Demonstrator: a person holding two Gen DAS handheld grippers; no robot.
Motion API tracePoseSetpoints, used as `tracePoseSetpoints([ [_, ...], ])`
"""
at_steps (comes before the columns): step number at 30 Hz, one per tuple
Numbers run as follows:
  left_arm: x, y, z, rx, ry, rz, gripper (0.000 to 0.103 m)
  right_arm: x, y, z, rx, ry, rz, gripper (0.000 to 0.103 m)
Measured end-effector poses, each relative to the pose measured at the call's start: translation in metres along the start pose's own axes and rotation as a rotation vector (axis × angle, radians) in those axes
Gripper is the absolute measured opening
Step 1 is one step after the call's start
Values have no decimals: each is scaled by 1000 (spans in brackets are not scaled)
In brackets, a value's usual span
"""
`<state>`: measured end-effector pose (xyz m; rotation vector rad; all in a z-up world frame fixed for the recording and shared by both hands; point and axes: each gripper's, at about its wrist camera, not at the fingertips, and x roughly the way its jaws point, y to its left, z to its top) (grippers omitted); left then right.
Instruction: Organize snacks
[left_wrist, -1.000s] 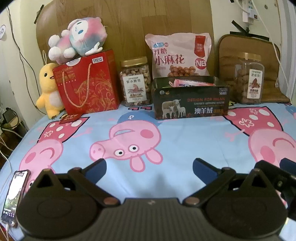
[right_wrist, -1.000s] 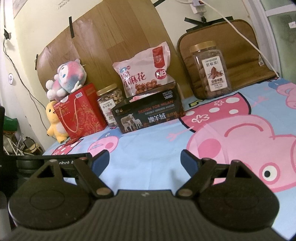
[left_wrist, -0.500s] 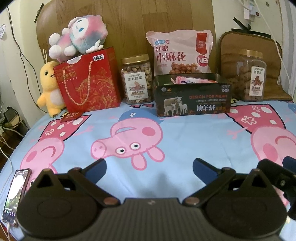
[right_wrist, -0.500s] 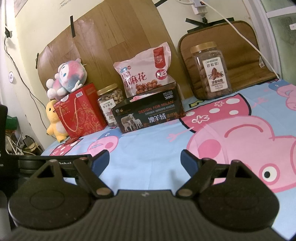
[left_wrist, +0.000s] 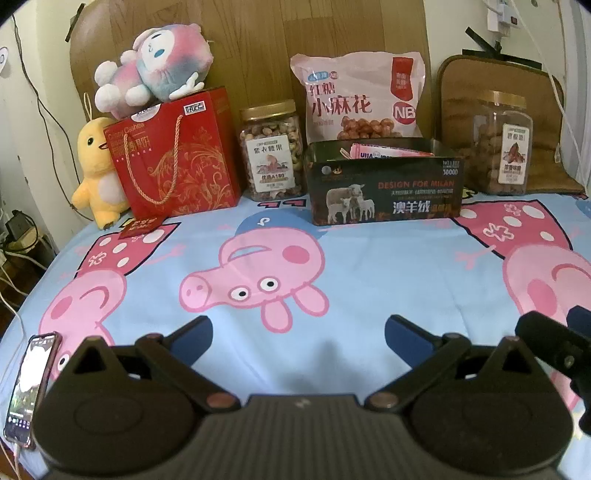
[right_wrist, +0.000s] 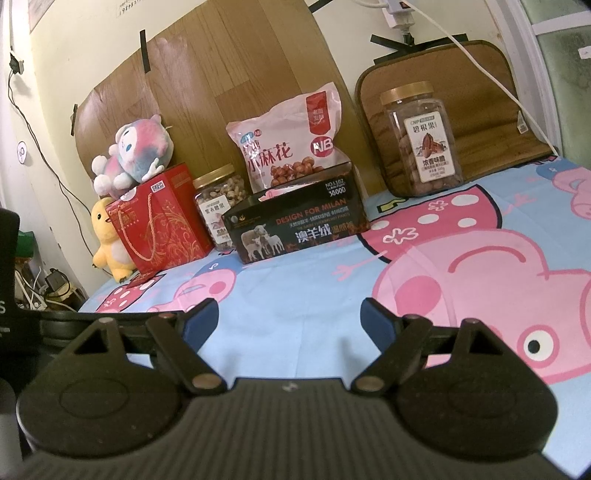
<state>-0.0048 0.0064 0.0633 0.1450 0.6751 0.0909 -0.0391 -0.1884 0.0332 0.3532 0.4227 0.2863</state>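
Soft even daylight, faint shadows, sharp centre, fisheye-bent dark corners.

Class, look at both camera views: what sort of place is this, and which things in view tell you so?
Probably a bedroom at home. A cartoon pig bedsheet covers the surface, plush toys sit on a red gift bag, and a wooden board like a headboard stands behind the snacks.

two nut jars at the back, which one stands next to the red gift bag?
The shorter jar, holding pale round nuts. It stands between the red gift bag and the dark box. The taller jar stands far right, against the brown cushion.
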Motion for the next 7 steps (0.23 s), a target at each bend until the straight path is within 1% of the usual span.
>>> tracePoseSetpoints([
  [3, 0, 0, -1, 3, 6, -27, 103, 0, 0, 0, -1, 0, 0, 86],
  [7, -1, -1, 0, 13, 2, -40, 103, 0, 0, 0, -1, 0, -1, 86],
])
